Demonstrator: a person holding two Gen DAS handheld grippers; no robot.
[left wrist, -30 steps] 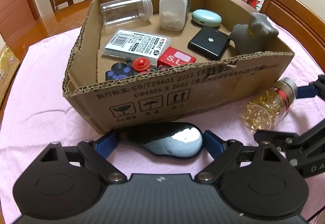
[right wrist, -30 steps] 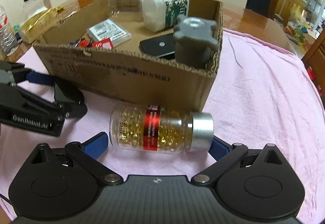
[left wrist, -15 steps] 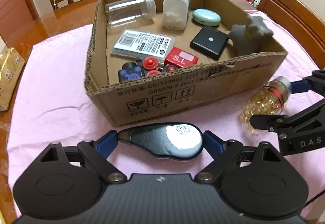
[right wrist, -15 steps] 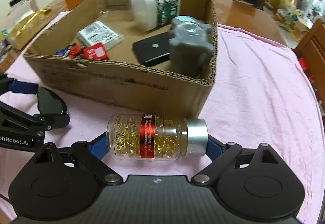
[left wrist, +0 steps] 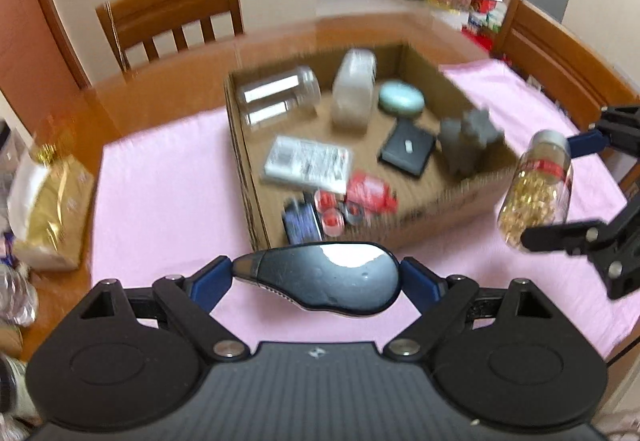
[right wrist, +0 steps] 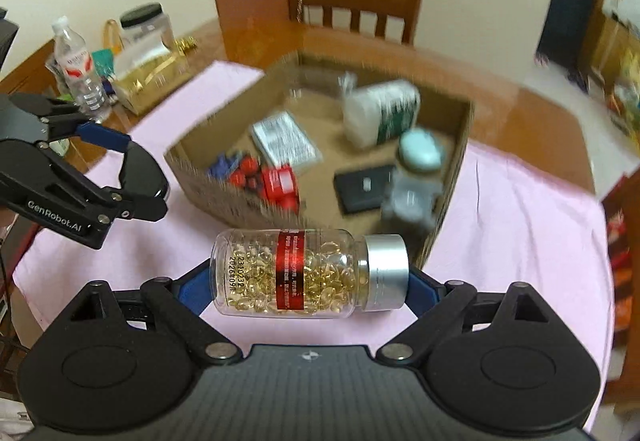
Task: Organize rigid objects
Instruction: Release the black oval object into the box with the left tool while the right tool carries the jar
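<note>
Left wrist view: the left gripper (left wrist: 316,278) pinches a glossy black oval case (left wrist: 320,279) lengthwise between its blue pads, one pad on each end, above the pink cloth (left wrist: 160,201). Beyond it sits an open cardboard box (left wrist: 256,209) holding a clear jar (left wrist: 278,101), a white bottle (left wrist: 354,93), a pale green oval case (left wrist: 401,101), a flat black square (left wrist: 407,152), a grey figure (left wrist: 468,141), a white packet (left wrist: 308,164), a red box (left wrist: 370,193) and small red and blue pieces, all blurred. At the right edge the right gripper (left wrist: 556,185) carries a capsule bottle (left wrist: 536,189), lifted off the cloth beside the box's near right corner.

Right wrist view: the right gripper (right wrist: 310,281) clamps the capsule bottle (right wrist: 296,273) end to end, one pad on its base and one on its silver cap (right wrist: 386,272); its jaws have just been closing, with the bottle between them. The bottle lies crosswise, clear, with a red label and golden capsules inside. The left gripper (right wrist: 132,177) with the black case (right wrist: 142,175) shows at the left. A water bottle (right wrist: 76,69) and a gold bag (right wrist: 148,77) stand on the wooden table (right wrist: 540,113) past the cloth.
</note>
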